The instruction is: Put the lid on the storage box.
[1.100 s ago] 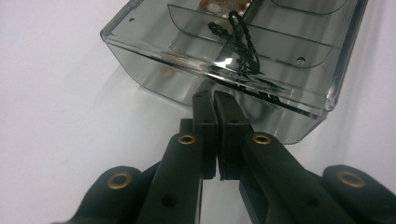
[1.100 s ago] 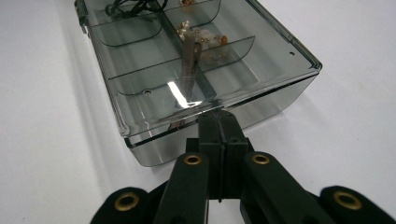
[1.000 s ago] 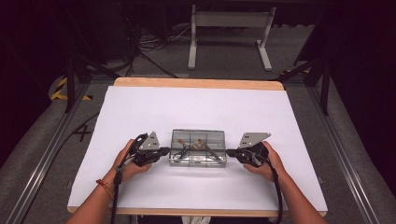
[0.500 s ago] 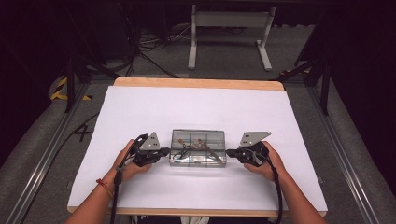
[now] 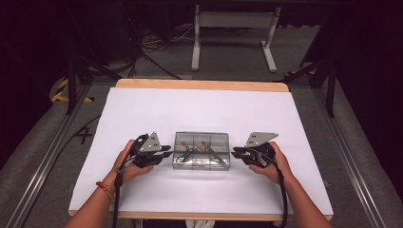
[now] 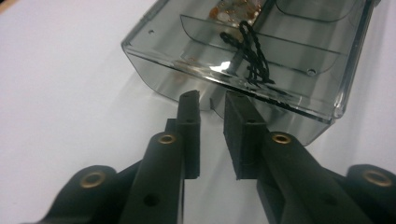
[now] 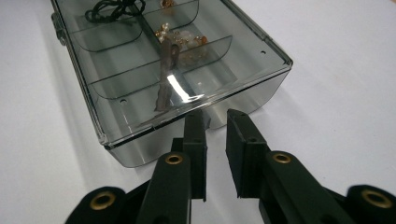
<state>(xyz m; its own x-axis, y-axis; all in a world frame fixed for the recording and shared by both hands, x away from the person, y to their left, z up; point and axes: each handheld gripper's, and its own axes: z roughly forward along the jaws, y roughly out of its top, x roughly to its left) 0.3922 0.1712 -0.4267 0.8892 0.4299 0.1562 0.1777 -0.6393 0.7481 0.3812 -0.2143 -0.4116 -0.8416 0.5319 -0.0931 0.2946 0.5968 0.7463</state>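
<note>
A clear, smoke-tinted plastic compartment box (image 5: 202, 150) with its lid shut lies near the middle of the white tabletop (image 5: 199, 109), long side running left to right. Inside, dividers split it into cells: a black braided cord (image 6: 250, 53) lies in one, small pale and amber beads (image 7: 180, 37) in another, and a brownish strip (image 7: 166, 74) lies along the centre.

The left gripper (image 5: 166, 155) points level at the box's left end, the right gripper (image 5: 236, 153) at its right end. In each gripper view the jaws have just been opening and now stand slightly apart, with a narrow gap between the pads; their tips sit right at the box's end wall, where a small tab lies by the gap, and the pads press on nothing.
</note>
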